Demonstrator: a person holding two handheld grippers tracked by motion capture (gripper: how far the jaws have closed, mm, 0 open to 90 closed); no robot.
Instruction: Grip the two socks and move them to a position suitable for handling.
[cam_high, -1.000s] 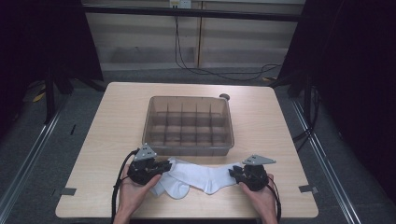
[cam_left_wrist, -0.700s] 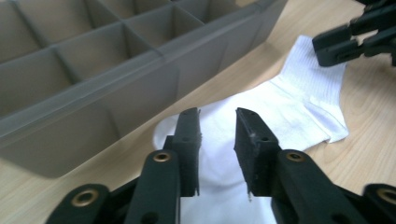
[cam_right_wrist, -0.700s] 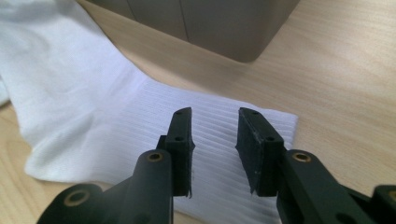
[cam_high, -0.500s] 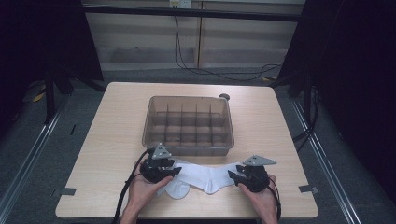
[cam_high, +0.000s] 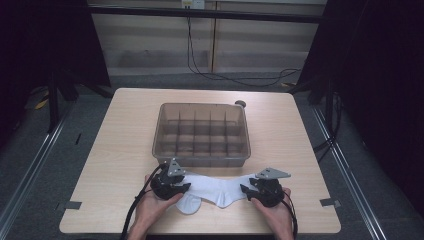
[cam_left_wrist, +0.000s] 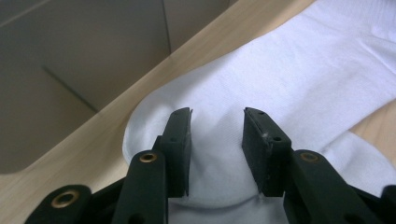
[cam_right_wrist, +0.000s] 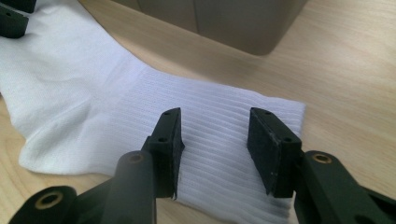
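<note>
Fingers (cam_left_wrist: 180, 140) apart over white sock (cam_high: 215, 187) on wooden table (cam_high: 125, 130).

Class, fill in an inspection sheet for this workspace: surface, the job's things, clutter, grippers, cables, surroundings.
Surface: light wooden table, bare apart from the things below.
Job's things: white socks lying flat at the near edge; divided clear bin behind them, its compartments look empty.
Clutter: small dark round object behind the bin.
Grippers: left gripper open over the toe end, jaws just closing a little; right gripper open over the ribbed cuff, jaws just opened.
Cables: one trails from each gripper; black cable on the floor behind.
Surroundings: dark curtains, grey floor, pale back wall.
</note>
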